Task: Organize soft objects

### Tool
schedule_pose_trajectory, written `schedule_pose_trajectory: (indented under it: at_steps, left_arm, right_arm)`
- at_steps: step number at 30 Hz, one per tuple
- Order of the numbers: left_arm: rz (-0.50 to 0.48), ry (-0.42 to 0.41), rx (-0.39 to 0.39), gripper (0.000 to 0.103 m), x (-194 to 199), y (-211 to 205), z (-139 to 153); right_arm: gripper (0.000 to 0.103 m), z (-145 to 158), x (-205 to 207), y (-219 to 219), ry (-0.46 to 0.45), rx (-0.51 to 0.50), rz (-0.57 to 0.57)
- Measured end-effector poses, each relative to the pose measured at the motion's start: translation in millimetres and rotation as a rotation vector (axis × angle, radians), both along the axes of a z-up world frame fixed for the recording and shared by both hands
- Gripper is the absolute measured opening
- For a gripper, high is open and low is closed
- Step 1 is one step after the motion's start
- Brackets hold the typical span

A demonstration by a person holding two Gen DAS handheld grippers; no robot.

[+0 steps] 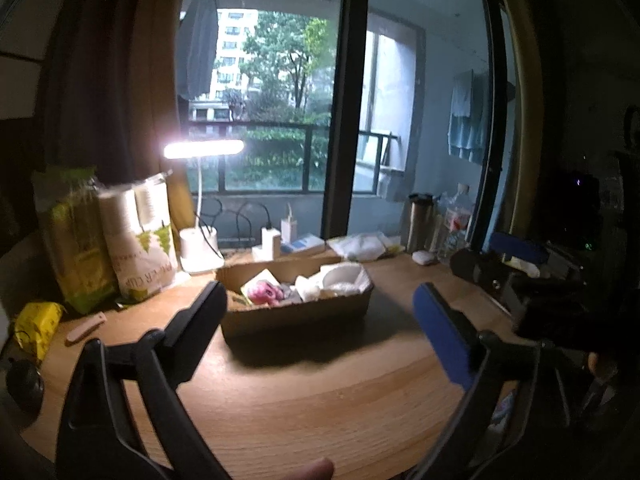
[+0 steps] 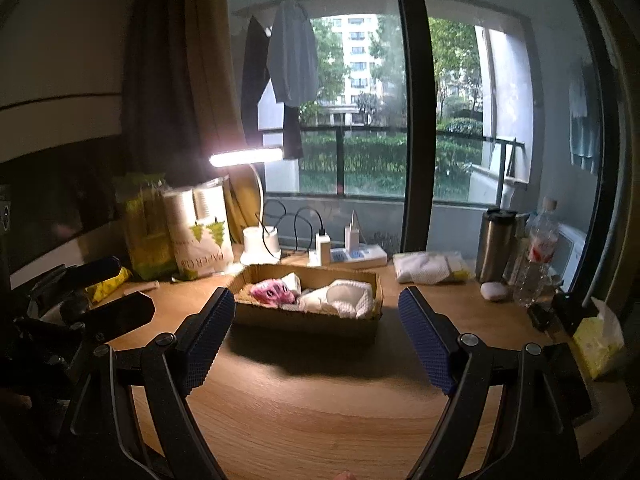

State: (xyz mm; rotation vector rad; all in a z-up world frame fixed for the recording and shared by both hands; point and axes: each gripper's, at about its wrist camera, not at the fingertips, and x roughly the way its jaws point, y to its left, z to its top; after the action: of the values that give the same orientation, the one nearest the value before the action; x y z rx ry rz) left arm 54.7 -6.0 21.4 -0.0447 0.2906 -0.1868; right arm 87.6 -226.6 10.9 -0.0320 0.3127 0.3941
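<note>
Left gripper (image 1: 320, 316): fingers stood apart, holding nothing
Right gripper (image 2: 316, 320): likewise spread, holding nothing
Cardboard box (image 2: 304, 320): held pink toy (image 2: 272, 292); white cloths (image 2: 344, 296)

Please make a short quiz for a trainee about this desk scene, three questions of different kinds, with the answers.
1. True or false: the left gripper is holding the pink toy.
2. Where does the white cloth lie? A) in the cardboard box B) under the lamp C) beside the metal cup
3. Fill in: both the left and the right gripper are ____.

Key: 1 false; 2 A; 3 open.
</note>
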Motion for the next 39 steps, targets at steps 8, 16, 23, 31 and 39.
schedule_pose_trajectory:
  at_steps: [8,16,23,31,39]
  left_arm:
    - [0.033,-0.078,0.014,0.096,-30,2,35]
    - [0.048,-0.098,0.059,0.096,-46,-2,55]
    - [0.073,-0.124,0.067,0.096,-48,1,61]
    - [0.084,-0.131,0.07,0.096,-47,3,61]
    - [0.077,-0.13,0.078,0.096,-47,1,59]
  right_arm:
    - [0.087,33,-30,-7,-0.083,0.008,-0.005]
    - [0.087,52,-47,-7,-0.112,-0.002,-0.002]
    - [0.088,56,-49,-9,-0.106,0.012,-0.013]
    - [0.089,55,-48,-7,-0.105,0.01,-0.011]
    - [0.089,54,-49,-7,-0.101,0.009,-0.011]
